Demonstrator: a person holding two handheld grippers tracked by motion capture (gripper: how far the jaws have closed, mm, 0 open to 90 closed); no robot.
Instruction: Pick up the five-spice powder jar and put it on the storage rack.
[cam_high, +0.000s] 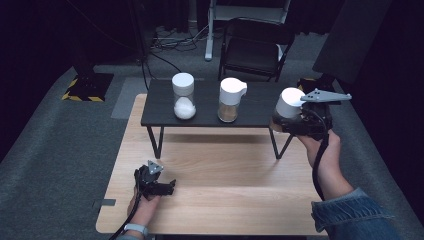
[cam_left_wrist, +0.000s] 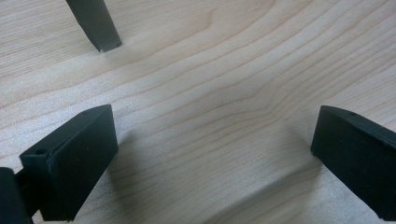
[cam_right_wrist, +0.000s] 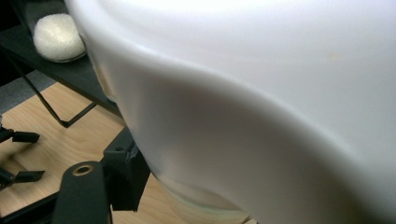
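I seem to be working in a recording studio or lab: black curtains all round, grey carpet, hazard-striped stand base, floor cables, black folding chair, pale wooden table.

The left gripper rests low with jaws wide apart — the right gripper, raised, is clamped around something.
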